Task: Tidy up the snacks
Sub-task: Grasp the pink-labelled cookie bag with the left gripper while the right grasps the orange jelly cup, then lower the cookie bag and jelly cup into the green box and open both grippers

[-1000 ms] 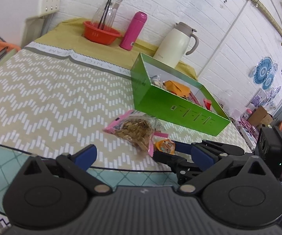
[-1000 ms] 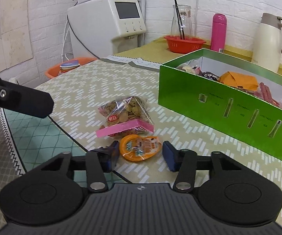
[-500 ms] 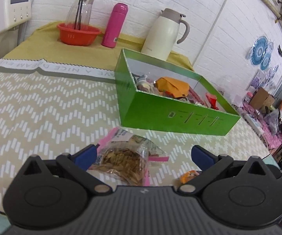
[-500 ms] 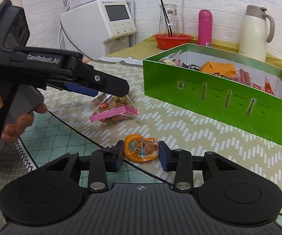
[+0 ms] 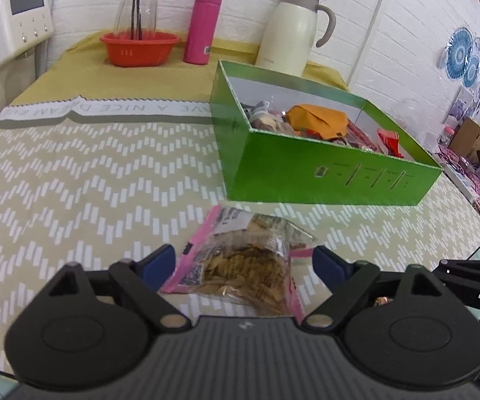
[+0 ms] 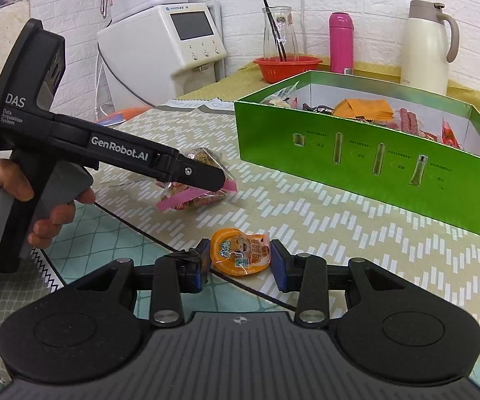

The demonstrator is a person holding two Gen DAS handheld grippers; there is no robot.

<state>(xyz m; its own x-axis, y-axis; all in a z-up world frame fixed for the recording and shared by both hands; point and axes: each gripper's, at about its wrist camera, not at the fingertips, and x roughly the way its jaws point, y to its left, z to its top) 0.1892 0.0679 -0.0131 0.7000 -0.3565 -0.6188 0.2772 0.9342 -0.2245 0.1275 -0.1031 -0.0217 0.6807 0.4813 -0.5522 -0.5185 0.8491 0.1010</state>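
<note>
Near the front edge of the chevron-patterned table [image 5: 73, 173], the left gripper [image 5: 245, 263] is closing around a clear pink-edged bag of brown crackers [image 5: 243, 263], pads not yet pressing. The right gripper [image 6: 240, 260] clasps an orange jelly cup [image 6: 240, 253], at the front edge. The green cardboard box of snacks [image 6: 373, 166] stands behind.

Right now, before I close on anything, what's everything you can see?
box: 1, green, open, on the table, snacks inside
cracker bag: 1, clear with pink edges, on the mat in front of the box, between the left fingers
jelly cup: 1, orange, near the mat's edge, between the right fingers
mat: 1, beige with white zigzags, under the box
basket: 1, red, back of table, glass carafe standing in it
bottle: 1, pink, beside the basket
jug: 1, cream, behind the box
dispenser: 1, white, far left
left gripper: black, jaws closing around the bag
right gripper: black, pads at the cup's sides
hand: 1, holding the left gripper's handle
</note>
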